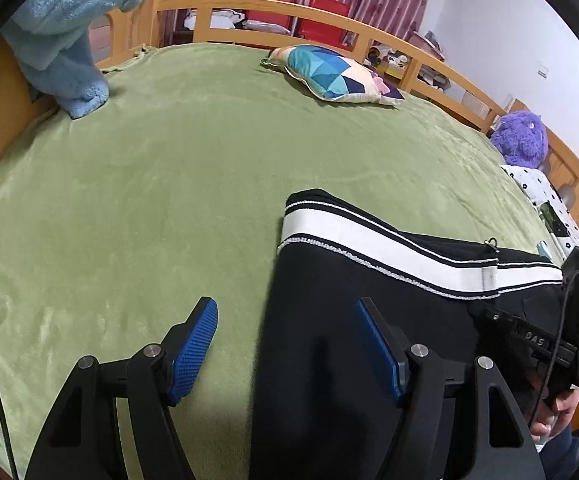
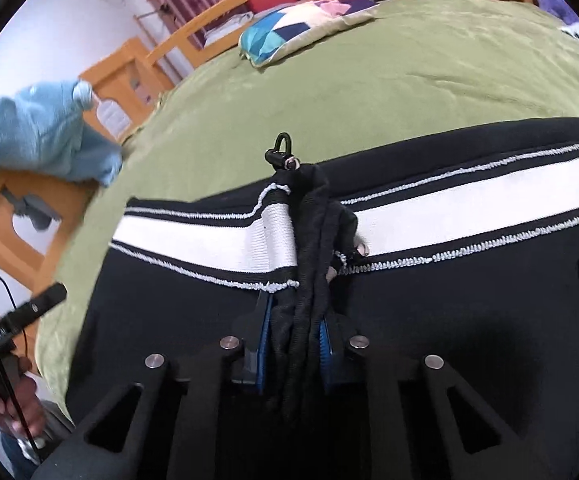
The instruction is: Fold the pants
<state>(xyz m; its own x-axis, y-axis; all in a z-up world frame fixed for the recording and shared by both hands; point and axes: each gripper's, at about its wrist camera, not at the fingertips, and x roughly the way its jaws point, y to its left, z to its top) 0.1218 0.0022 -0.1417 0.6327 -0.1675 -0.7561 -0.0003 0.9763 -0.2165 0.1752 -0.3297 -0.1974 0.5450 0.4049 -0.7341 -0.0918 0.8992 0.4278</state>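
Left wrist view: my left gripper [image 1: 287,344] is spread wide over the green blanket [image 1: 149,200], nothing pinched. The black pants [image 1: 329,320] w/ white stripe lie on the blanket; their left edge runs between my pads, so the left blue pad [image 1: 193,350] sits over bare blanket and the right pad [image 1: 377,350] over black fabric. Can't tell if either pad touches the cloth. A patterned pillow [image 1: 341,76] lies far back. Right wrist view: my right gripper [image 2: 295,352] is squeezed nearly closed on a bunched fold of the pants [image 2: 469,320], cloth rising up btw the blue pads past the stripe [image 2: 209,240], a zipper pull [image 2: 283,150] at top.
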